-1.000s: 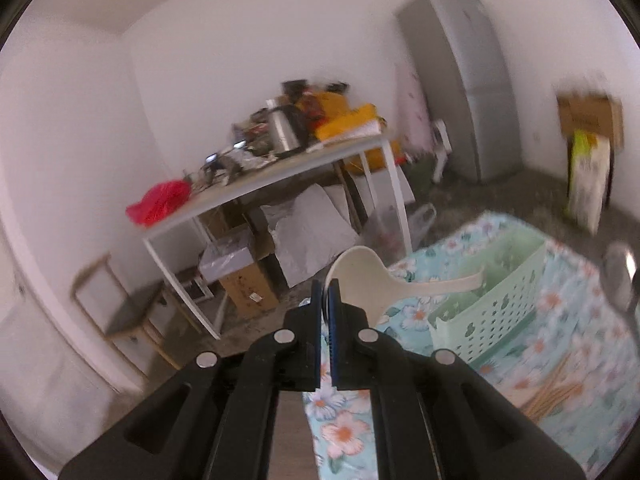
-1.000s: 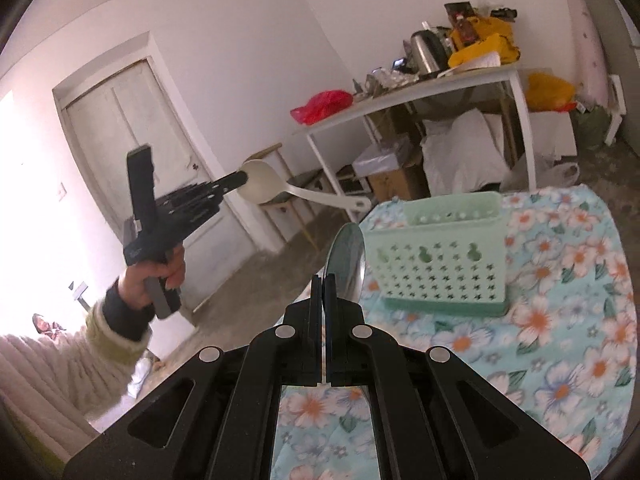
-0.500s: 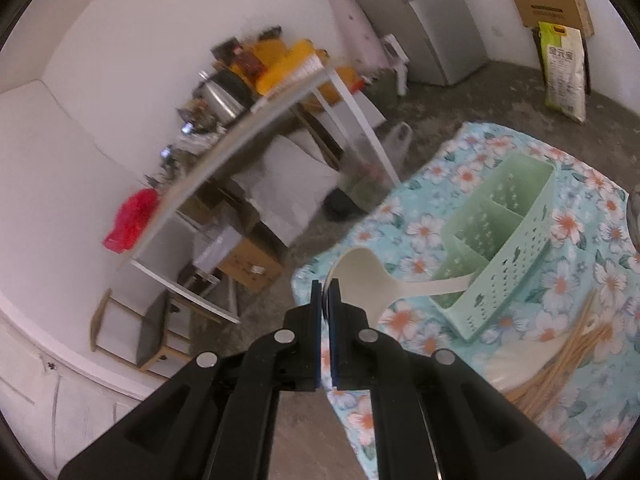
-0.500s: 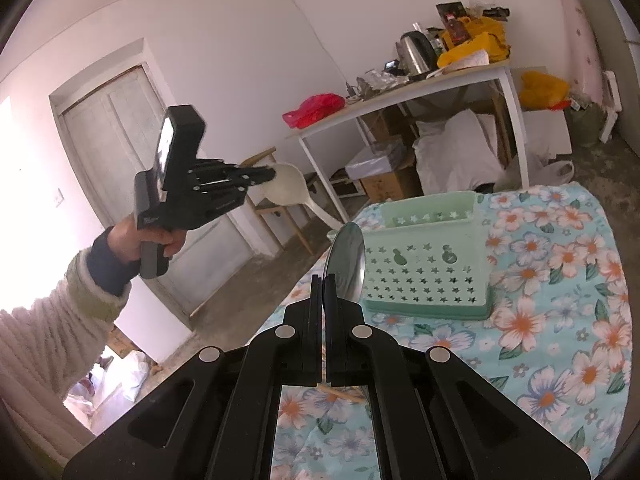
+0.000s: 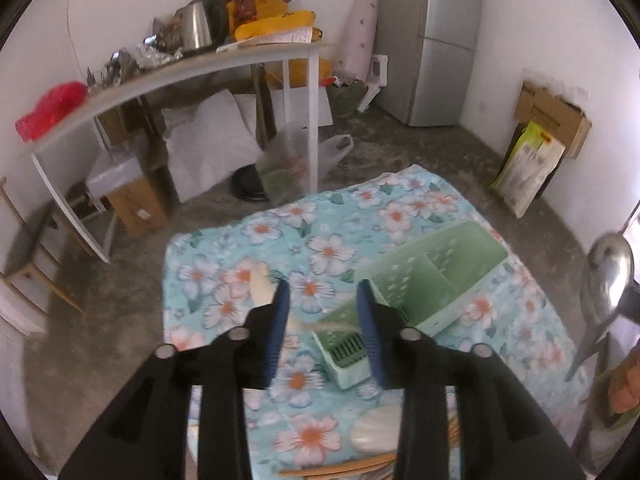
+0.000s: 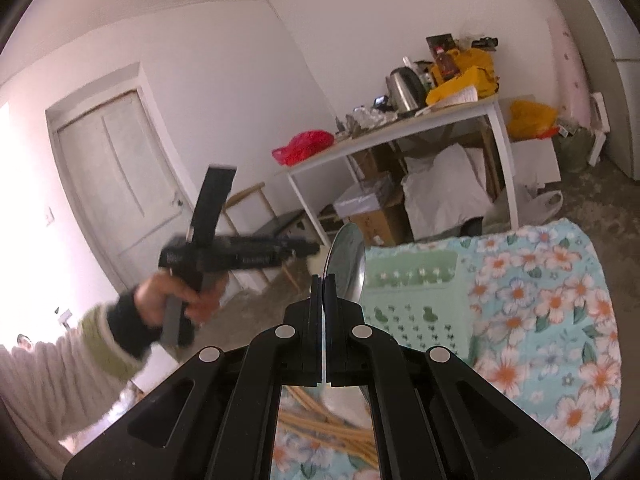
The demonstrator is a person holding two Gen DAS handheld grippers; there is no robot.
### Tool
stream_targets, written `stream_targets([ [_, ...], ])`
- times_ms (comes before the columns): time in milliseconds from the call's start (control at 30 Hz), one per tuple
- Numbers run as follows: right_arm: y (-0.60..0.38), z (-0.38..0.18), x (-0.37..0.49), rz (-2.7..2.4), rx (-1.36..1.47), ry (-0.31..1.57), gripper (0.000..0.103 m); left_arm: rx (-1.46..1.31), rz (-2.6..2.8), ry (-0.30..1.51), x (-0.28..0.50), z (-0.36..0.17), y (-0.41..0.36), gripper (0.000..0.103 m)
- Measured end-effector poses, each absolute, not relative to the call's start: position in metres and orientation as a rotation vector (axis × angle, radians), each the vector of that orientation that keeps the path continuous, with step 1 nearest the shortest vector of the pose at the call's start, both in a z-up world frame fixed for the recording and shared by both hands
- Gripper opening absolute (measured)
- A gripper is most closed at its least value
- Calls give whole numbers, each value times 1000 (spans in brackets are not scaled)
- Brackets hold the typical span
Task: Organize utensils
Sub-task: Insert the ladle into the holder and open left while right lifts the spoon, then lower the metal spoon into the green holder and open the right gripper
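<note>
Now left gripper opening — white spoon between, right gripper clamping ladle

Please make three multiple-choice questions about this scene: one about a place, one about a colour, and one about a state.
1. Where does the green basket stand?
A. on the floral cloth
B. on the white table
C. on the floor

2. What colour are the pads on the left gripper's fingers?
A. red
B. blue
C. yellow

3. What does the right gripper hold?
A. nothing
B. chopsticks
C. a metal spoon

Answers:
1 A: the floral cloth lies all around and under the basket.
2 B: the left wrist view shows blue pads, with the jaws opening.
3 C: the fingers are shut on the metal spoon, whose bowl stands up just above them.
</note>
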State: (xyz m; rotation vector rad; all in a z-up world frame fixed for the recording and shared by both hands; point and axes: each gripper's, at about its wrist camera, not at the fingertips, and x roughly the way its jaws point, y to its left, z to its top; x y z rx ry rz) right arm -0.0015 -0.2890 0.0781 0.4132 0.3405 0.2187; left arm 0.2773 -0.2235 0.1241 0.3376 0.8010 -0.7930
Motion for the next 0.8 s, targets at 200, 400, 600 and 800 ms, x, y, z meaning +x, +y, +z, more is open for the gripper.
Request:
stream_targets([
  [200,-299,96,15,214,431,228,0,280,-804,767,271,119,-212,41],
  [400,-319,114,50,168,426,86,0,227,-801,738,259,119,-193,42],
  [600,-337,102,101,127,444,65,0,183,-805,744,245,109,-165,42],
  [800,-334,76,134,64,383,134,0,175,-784,778,239,90,-141,42],
])
